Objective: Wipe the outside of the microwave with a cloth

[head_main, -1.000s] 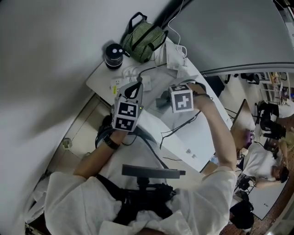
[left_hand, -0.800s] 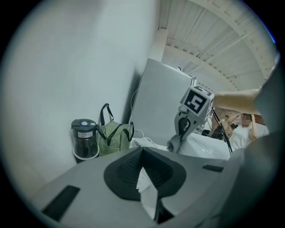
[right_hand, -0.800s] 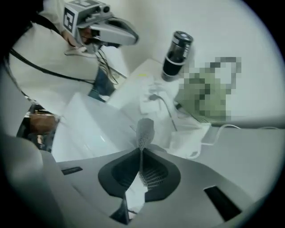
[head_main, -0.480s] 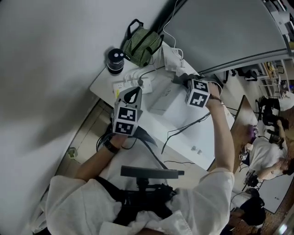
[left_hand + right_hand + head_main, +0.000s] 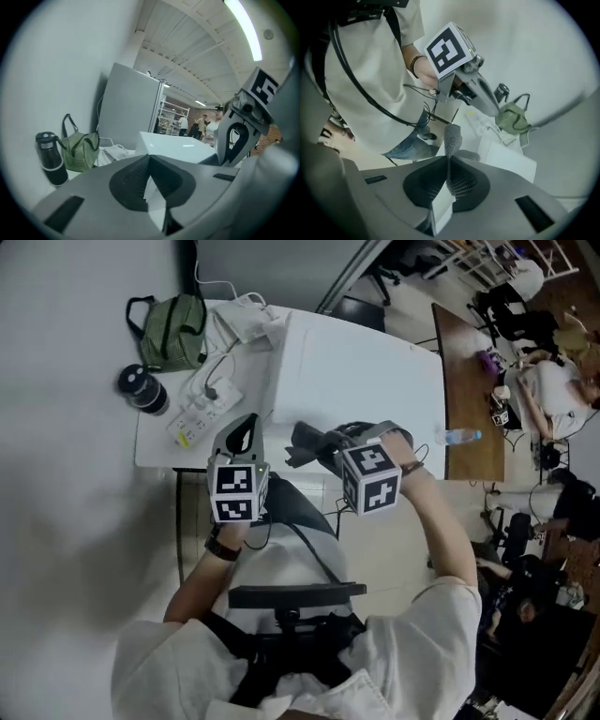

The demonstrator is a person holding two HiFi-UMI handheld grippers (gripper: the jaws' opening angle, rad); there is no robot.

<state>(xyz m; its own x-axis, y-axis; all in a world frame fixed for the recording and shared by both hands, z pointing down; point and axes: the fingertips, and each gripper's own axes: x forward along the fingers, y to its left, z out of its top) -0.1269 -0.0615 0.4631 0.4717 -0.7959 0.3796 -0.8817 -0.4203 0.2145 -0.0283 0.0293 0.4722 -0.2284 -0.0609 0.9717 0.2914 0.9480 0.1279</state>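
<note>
The white microwave (image 5: pixel 361 367) stands on a white table (image 5: pixel 159 448); it also shows as a white box in the left gripper view (image 5: pixel 174 146) and the right gripper view (image 5: pixel 508 162). My right gripper (image 5: pixel 326 442) (image 5: pixel 449 159) is shut on a dark grey cloth (image 5: pixel 306 441) (image 5: pixel 452 137), held just off the microwave's near side. The cloth sticks out past the jaws. My left gripper (image 5: pixel 246 426) (image 5: pixel 149 157) is shut with nothing in it, hanging to the left of the cloth at the table's front edge.
On the table left of the microwave are a black bottle (image 5: pixel 141 390), a green striped bag (image 5: pixel 173 324), a power strip (image 5: pixel 202 413) and white cables (image 5: pixel 244 320). A brown desk with a water bottle (image 5: pixel 459 435) and seated people lie to the right.
My right gripper has pulled the cloth back from the microwave's far top to its near side. The head view has swung, so the table now lies squarer. The left gripper has hardly moved.
</note>
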